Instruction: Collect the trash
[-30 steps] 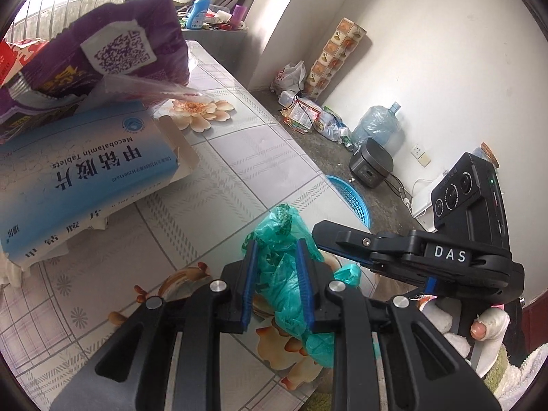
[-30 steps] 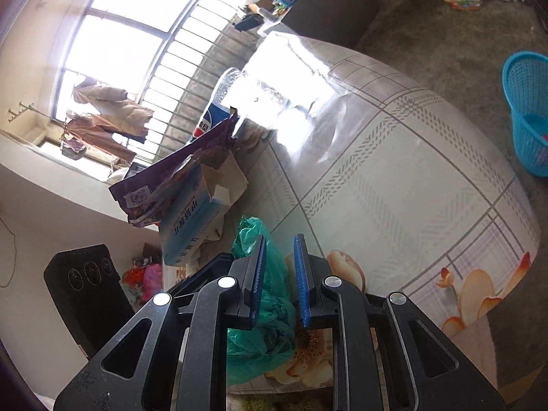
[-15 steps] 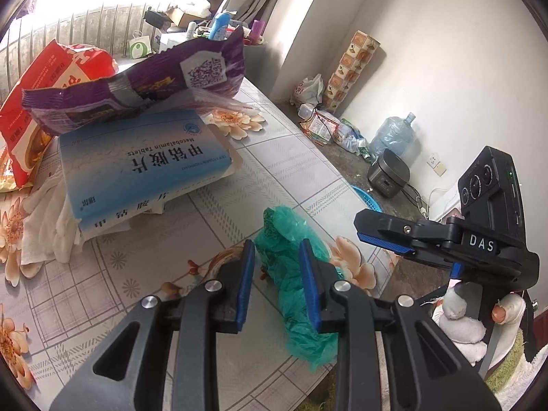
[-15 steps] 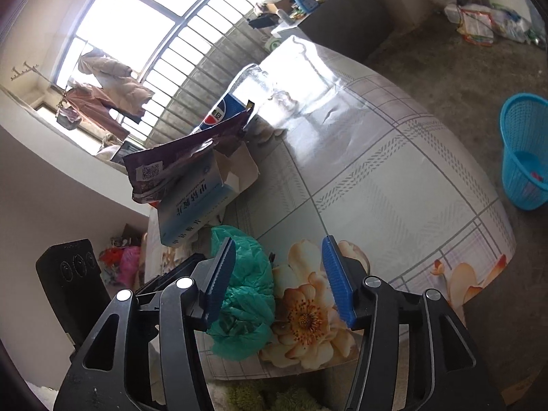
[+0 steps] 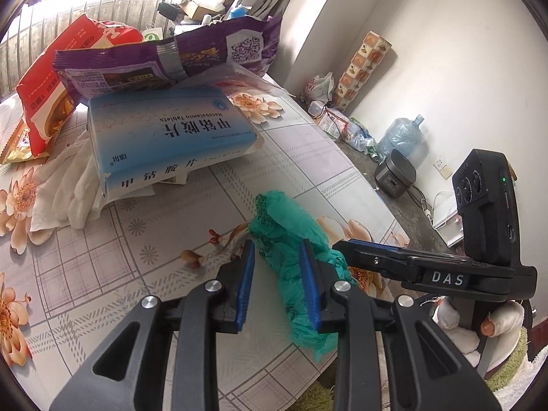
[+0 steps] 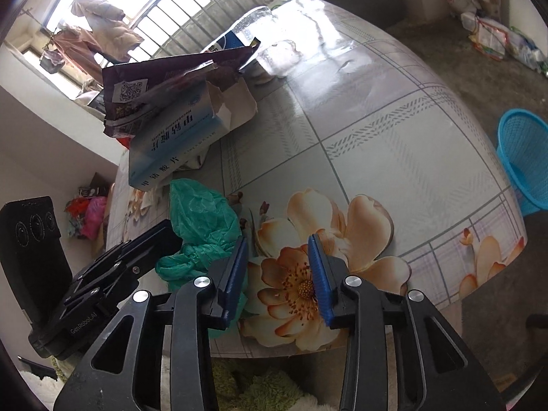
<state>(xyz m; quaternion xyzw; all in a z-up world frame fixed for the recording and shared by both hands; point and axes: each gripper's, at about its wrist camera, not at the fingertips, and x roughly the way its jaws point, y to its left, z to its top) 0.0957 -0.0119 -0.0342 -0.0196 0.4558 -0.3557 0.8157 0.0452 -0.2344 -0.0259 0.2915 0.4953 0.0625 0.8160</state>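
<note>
While left gripper fingers hold green bag at near bench edge, right gripper let go; fingers just closing again, nothing between, bag beside left finger. Bag now only in left. Next likely: grab bag mouth again, open for trash.

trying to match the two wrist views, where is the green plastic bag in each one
Left wrist: green plastic bag lies low and centre, between the left gripper's fingers.
Right wrist: the bag sits lower left, beside the right gripper, not between its fingers.
Shared landmark: the blue tablet box, behind the bag.
</note>
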